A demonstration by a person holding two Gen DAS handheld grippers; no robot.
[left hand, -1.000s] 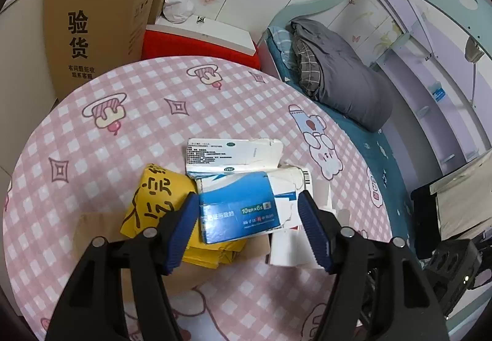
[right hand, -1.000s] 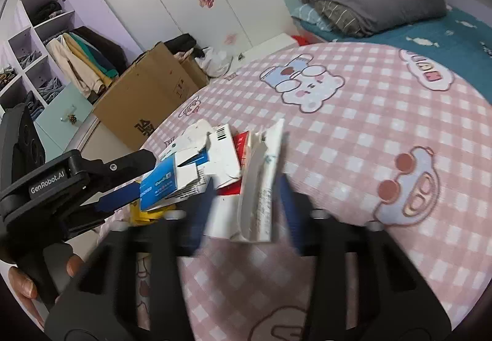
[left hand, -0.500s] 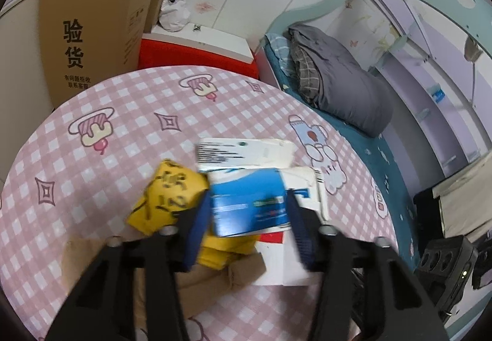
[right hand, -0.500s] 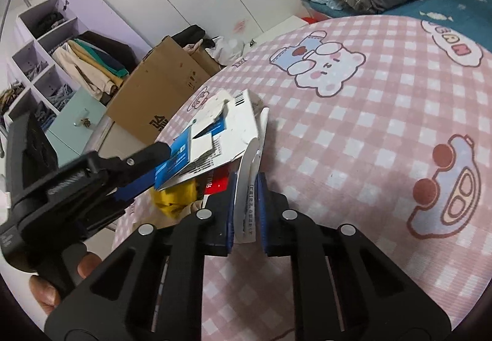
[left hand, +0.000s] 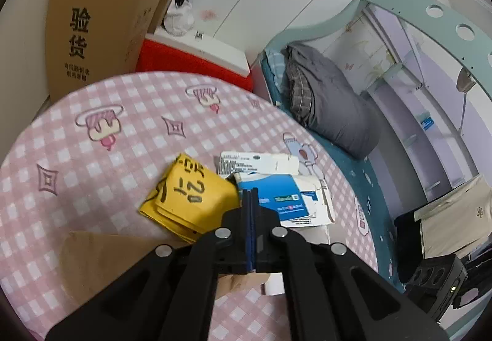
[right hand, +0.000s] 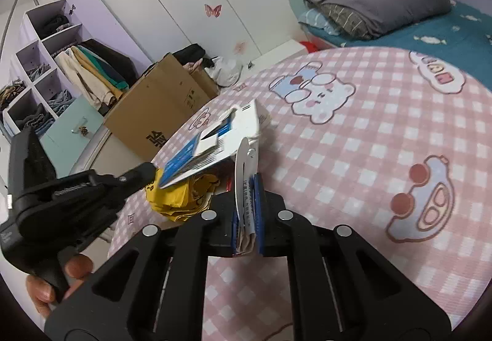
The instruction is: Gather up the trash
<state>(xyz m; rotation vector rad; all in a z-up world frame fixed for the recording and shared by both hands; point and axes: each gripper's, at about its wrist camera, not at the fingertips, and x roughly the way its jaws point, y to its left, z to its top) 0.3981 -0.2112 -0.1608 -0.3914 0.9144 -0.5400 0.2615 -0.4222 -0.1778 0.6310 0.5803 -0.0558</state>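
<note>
On the pink checked table (left hand: 92, 156) lies a pile of trash: a crumpled yellow bag (left hand: 190, 196), brown paper (left hand: 101, 261) and a white printed carton (left hand: 258, 161). My left gripper (left hand: 249, 192) is closing tight on the edge of a flattened blue and white carton (left hand: 273, 196). The right wrist view shows that carton (right hand: 215, 144) tilted up off the table from the left gripper (right hand: 150, 170). My right gripper (right hand: 246, 181) is closing on a flat white carton piece (right hand: 244, 162), which stands upright between its blue pads (right hand: 259, 212).
A tall cardboard box (left hand: 92, 18) and a red cooler with a white lid (left hand: 190, 58) stand past the table's far edge. A bed with grey bedding (left hand: 332, 107) lies to the right. Clothes shelves (right hand: 46, 64) line the left wall. A person's hand (right hand: 46, 288) grips the left tool.
Both grippers went from open around the trash to closed. The left one pinched the blue and white carton and tipped it up. The right one clamped the white carton piece.
</note>
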